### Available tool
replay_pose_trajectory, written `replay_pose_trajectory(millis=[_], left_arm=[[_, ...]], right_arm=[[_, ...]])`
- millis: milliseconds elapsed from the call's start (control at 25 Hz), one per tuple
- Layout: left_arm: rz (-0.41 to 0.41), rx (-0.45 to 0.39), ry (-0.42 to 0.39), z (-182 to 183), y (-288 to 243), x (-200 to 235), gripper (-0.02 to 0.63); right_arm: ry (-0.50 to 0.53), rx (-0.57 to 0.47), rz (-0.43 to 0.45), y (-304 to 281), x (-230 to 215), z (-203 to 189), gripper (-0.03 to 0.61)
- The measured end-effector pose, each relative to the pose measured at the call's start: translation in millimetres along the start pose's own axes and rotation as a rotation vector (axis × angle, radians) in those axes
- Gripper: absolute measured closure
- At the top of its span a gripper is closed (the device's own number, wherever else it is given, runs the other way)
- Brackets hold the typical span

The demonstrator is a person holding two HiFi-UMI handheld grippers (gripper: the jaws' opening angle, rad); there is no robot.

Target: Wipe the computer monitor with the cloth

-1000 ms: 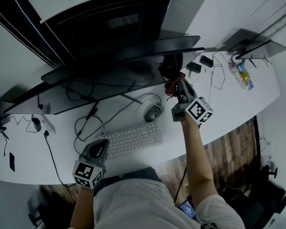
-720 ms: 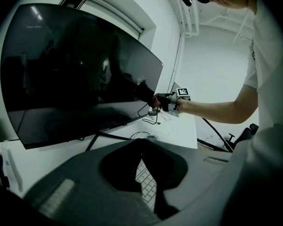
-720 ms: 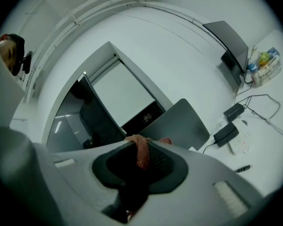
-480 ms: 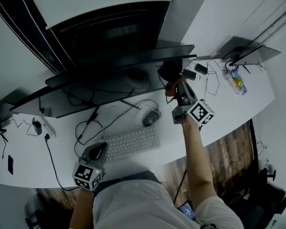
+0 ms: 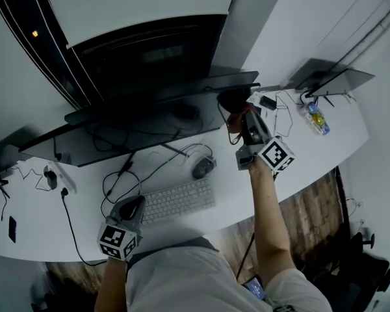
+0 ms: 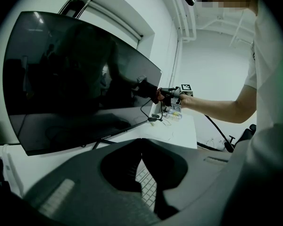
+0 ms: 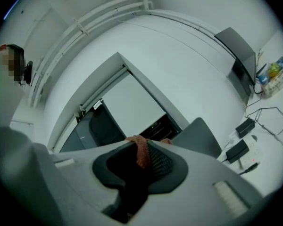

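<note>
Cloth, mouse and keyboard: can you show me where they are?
cloth (image 7: 140,153): right gripper view, on the orange fold between the jaws.
mouse (image 5: 203,168): head view, on its rounded top.
keyboard (image 5: 179,201): head view, on the middle keys.

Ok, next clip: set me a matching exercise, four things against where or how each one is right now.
Things:
1. cloth
2. keyboard
3. mouse
4. left gripper

Places or states:
A. grey, on the desk between keyboard and monitor
B. jaws together, nothing held
C. clamped in the right gripper, at the monitor's right end
D. white, flat on the desk

Pairs: 1-C, 2-D, 3-A, 4-B
</note>
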State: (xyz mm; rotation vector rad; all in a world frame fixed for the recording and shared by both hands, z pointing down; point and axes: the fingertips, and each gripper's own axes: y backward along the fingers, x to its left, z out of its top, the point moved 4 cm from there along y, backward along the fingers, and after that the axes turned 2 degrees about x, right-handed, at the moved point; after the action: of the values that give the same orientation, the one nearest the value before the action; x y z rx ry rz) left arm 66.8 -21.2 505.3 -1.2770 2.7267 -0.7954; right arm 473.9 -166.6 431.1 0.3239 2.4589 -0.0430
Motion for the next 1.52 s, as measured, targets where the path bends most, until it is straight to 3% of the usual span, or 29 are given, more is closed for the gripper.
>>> replay_pose_trajectory(millis=[840, 1520], left_arm=[[-0.025, -0.08, -0.016, 22.7, 4.9, -8.0, 0.606], [-0.065, -0.105, -0.034, 28.4, 20.2, 5.7, 0.606]], right_arm=[[0.113, -0.096, 0.082, 4.8, 68.8, 78.5, 0.509], [0.15, -0.145, 0.035, 17.1, 97.1, 96.3, 0.509]])
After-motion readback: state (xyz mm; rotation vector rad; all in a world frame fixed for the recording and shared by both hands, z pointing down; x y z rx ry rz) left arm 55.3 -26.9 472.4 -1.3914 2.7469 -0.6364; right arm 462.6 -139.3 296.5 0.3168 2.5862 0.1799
